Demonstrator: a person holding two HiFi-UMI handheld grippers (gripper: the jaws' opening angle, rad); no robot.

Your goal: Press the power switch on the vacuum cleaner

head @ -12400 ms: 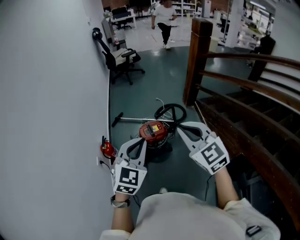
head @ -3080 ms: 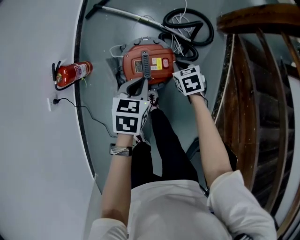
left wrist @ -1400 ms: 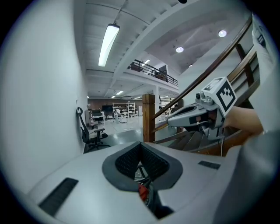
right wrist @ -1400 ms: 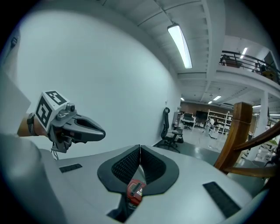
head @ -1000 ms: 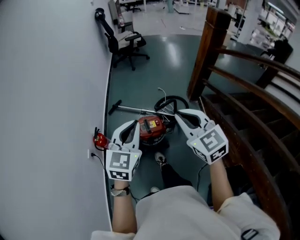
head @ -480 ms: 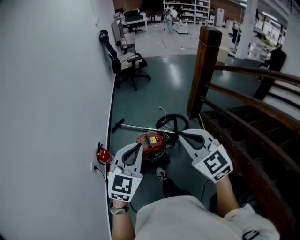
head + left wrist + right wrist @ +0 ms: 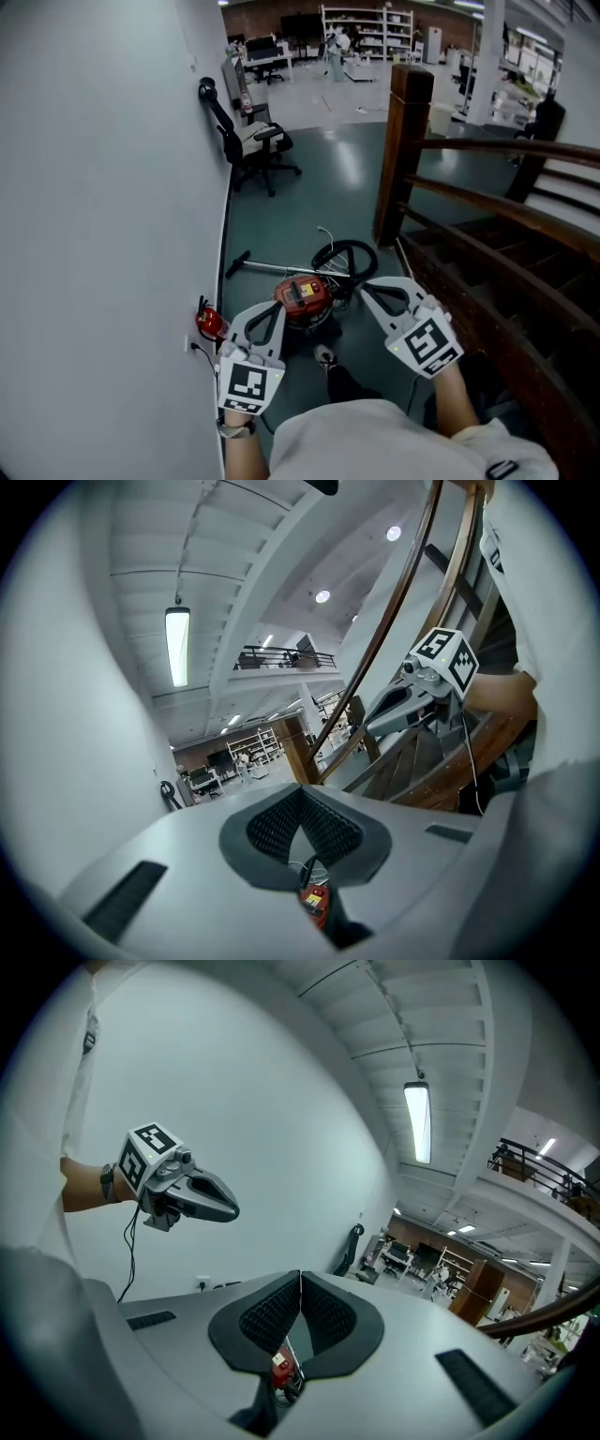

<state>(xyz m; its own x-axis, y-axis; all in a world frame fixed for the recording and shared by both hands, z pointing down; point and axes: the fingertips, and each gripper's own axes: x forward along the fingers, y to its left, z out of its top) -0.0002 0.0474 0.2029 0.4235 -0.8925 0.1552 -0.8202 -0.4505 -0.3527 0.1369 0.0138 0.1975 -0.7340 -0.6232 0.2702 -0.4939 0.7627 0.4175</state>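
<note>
Standing beside a red fire extinguisher (image 7: 210, 322) at the wall (image 7: 94, 187); holding the left gripper (image 7: 272, 309) pressed together, empty; facing the red vacuum cleaner (image 7: 303, 296) sitting on the floor (image 7: 309, 187) between both grippers; holding the right gripper (image 7: 365, 287) pressed together, empty.

Grey wall (image 7: 94, 187) left, teal floor (image 7: 323, 187), black office chair (image 7: 255, 141), wooden stair railing (image 7: 487, 155).

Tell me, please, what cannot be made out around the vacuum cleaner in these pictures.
- Power switch: head view, the vacuum cleaner is too small to show it.
- Vacuum cleaner body: both gripper views, only a red sliver shows below the shut jaws.
- Hose: head view, its near part is hidden behind the right gripper.
</note>
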